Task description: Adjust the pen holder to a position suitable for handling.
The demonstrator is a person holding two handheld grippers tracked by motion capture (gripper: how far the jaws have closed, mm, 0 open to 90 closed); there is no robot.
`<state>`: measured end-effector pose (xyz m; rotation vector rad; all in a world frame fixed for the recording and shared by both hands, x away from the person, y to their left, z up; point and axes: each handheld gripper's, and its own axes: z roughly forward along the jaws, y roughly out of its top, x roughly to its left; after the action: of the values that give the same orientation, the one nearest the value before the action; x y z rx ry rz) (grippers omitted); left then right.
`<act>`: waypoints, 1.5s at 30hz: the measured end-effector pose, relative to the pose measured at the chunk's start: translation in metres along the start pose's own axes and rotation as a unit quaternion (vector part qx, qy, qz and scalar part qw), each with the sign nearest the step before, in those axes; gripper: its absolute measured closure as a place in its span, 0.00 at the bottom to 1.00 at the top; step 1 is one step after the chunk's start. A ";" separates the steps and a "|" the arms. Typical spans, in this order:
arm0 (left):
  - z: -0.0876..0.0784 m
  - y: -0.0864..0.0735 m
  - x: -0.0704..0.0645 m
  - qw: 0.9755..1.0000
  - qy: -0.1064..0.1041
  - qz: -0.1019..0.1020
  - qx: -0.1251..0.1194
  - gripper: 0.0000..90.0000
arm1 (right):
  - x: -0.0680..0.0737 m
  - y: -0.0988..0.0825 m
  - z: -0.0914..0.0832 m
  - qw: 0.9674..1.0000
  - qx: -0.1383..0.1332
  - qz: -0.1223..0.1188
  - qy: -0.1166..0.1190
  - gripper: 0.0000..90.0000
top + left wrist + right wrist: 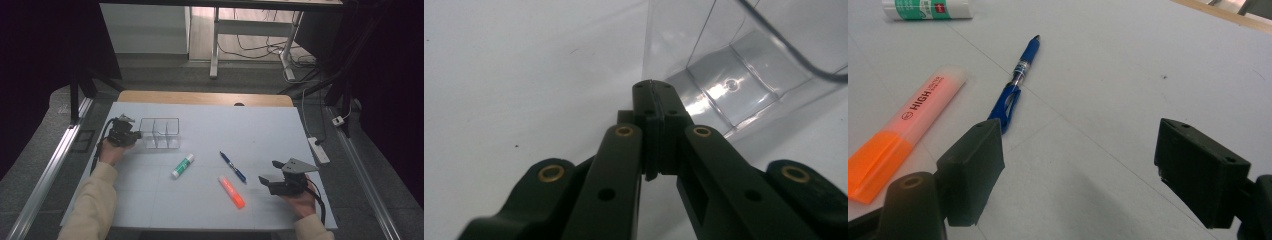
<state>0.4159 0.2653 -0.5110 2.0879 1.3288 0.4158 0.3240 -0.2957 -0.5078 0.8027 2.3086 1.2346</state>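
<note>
A clear plastic organiser (160, 133) with several compartments stands at the back left of the white sheet (210, 125). My left gripper (137, 135) is beside its left wall. In the left gripper view the jaws are shut (652, 87), tips together at the organiser's (724, 75) near corner; whether the thin wall is pinched between them is unclear. My right gripper (268, 171) rests at the front right, open and holding nothing (1083, 165). Just ahead of it lie an orange highlighter (231, 192) (903, 130), a blue pen (233, 167) (1015, 85) and a green-and-white glue stick (182, 166) (925, 9).
The sheet covers a wooden table whose far edge (205, 97) shows beyond it. A white power strip (318, 150) lies on the floor to the right. Metal rails run along both sides, and desk legs with cables stand farther back.
</note>
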 end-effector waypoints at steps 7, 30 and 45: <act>0.003 0.003 -0.007 1.000 -0.008 0.005 0.002 0.99 | 0.000 0.000 0.000 1.000 0.002 0.001 -0.001 0.22; 0.016 0.015 -0.037 0.999 -0.028 0.036 0.009 0.99 | 0.000 -0.001 0.002 1.000 0.007 0.001 0.001 0.22; 0.024 0.025 -0.058 0.997 -0.044 0.057 0.014 0.99 | 0.000 -0.001 0.003 1.000 0.010 0.001 0.001 0.22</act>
<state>0.4211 0.1983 -0.5097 2.1871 1.1749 0.3518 0.3256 -0.2944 -0.5103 0.8109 2.3253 1.2165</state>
